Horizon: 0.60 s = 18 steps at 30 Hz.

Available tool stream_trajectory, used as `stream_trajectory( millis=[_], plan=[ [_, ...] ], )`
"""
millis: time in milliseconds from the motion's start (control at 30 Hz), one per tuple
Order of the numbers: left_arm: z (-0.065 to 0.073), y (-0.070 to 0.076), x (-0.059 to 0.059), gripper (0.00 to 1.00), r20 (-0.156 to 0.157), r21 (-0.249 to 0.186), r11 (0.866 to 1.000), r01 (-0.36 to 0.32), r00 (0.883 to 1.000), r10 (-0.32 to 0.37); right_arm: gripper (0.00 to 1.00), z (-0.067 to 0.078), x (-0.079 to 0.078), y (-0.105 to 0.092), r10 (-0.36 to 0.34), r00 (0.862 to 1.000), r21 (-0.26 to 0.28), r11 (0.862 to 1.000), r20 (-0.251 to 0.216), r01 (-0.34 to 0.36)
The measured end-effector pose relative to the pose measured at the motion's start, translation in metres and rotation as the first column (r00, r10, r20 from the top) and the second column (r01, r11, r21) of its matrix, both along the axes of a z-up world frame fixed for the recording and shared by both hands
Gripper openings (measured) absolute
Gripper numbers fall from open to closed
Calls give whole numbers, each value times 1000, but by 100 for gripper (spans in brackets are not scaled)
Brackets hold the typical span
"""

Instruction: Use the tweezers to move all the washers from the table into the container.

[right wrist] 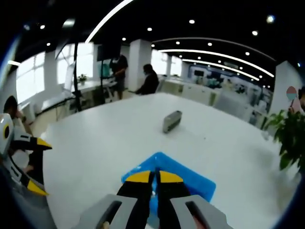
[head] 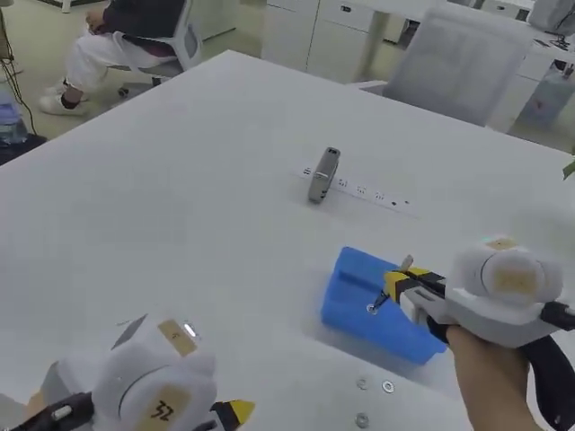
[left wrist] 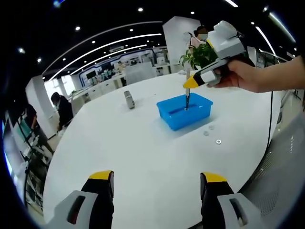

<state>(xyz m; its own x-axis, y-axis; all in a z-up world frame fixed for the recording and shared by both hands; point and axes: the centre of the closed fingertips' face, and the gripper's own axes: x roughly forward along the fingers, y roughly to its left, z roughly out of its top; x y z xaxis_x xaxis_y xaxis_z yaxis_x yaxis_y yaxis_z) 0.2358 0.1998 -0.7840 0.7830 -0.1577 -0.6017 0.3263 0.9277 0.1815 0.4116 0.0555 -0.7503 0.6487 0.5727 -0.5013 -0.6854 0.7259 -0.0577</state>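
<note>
Head view, drop-off step: right hand-held gripper (head: 396,282), clenched on the tweezers (head: 381,301), dips their tips into the blue container (head: 346,269); left hand-held gripper (left wrist: 155,180) released; next, likely, picking among three washers (head: 387,387) lying on the surface (head: 180,180) just beside it.

Bright and even all over: we see ceiling light strips (left wrist: 114,48) and spots (left wrist: 140,9) overhead, plus daylight from windows (right wrist: 59,64) in the right gripper view. White table (head: 180,197) is nearly blown out in the head view, shadows faint. The right gripper (head: 397,285) looks soft there, and fisheye bends both gripper views' edges.
</note>
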Motion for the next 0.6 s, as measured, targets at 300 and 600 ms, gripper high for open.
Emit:
stream_trajectory(
  millis=[300,600],
  plan=[
    [-1,8,3,87,8,36,999,-37,999,37,0,-29,4,3,-33,997,7,999,-65,34],
    [-2,10,3,90,6,37,998,-47,999,47,0,-40,0,7,-16,997,-1,1000,-80,16]
  ],
)
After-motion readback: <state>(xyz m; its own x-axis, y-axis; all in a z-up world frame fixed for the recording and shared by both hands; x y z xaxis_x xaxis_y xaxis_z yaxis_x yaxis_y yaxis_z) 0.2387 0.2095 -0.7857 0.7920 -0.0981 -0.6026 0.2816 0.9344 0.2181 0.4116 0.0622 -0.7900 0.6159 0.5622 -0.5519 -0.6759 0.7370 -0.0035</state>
